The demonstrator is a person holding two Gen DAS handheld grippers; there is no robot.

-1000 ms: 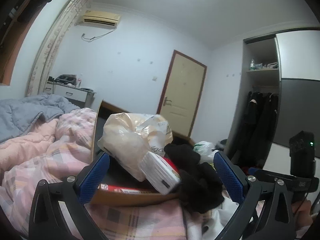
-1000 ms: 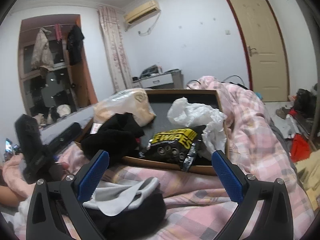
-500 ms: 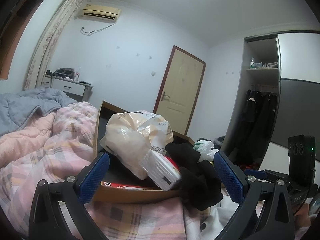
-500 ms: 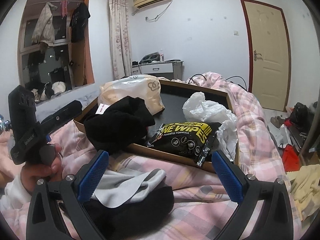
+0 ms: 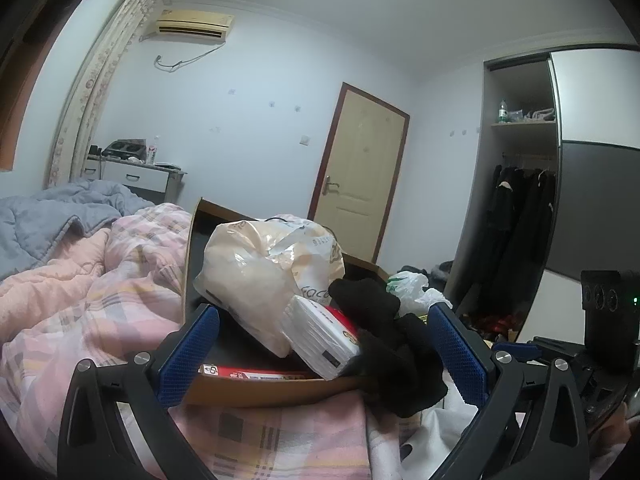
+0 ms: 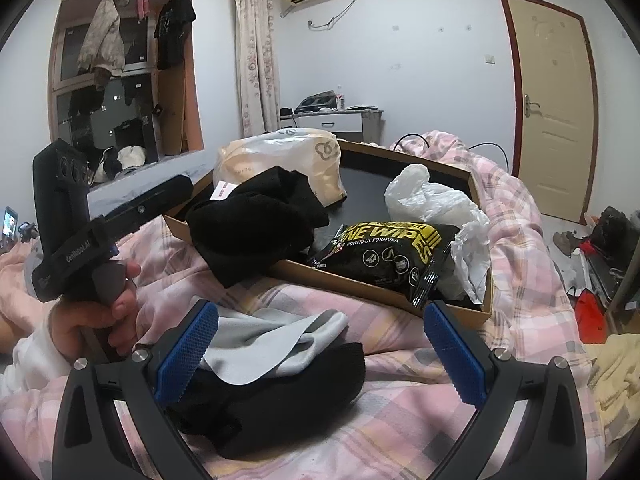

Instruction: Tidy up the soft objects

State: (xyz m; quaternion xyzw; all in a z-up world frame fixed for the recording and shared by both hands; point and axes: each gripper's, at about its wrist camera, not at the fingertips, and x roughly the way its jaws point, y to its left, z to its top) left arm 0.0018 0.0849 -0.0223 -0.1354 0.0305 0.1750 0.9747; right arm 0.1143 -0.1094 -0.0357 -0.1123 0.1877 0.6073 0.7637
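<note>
A shallow cardboard box [image 6: 360,282] lies on the pink plaid quilt [image 6: 400,392]. It holds a cream plastic bag [image 6: 288,160], a black cloth [image 6: 256,220] draped over its near rim, a black and yellow wipes pack [image 6: 388,252] and a crumpled white bag [image 6: 436,204]. My right gripper [image 6: 320,354] is open over a black and grey garment [image 6: 280,364] lying on the quilt in front of the box. My left gripper [image 5: 322,350] is open and empty, facing the box's end [image 5: 256,392], the cream bag [image 5: 256,276], a white tissue pack [image 5: 320,340] and the black cloth [image 5: 396,352].
A grey blanket [image 5: 44,220] lies at the bed's far left. A door [image 5: 356,184] and an open wardrobe [image 5: 520,216] with hanging dark coats stand across the room. The floor to the right of the bed holds clutter [image 6: 600,240]. My left hand-held gripper [image 6: 68,224] shows left of the box.
Both grippers drew back slightly and tilted upwards, so the box sits lower in each view. The left hand-held gripper came more fully into the right view. Nothing was grasped.
</note>
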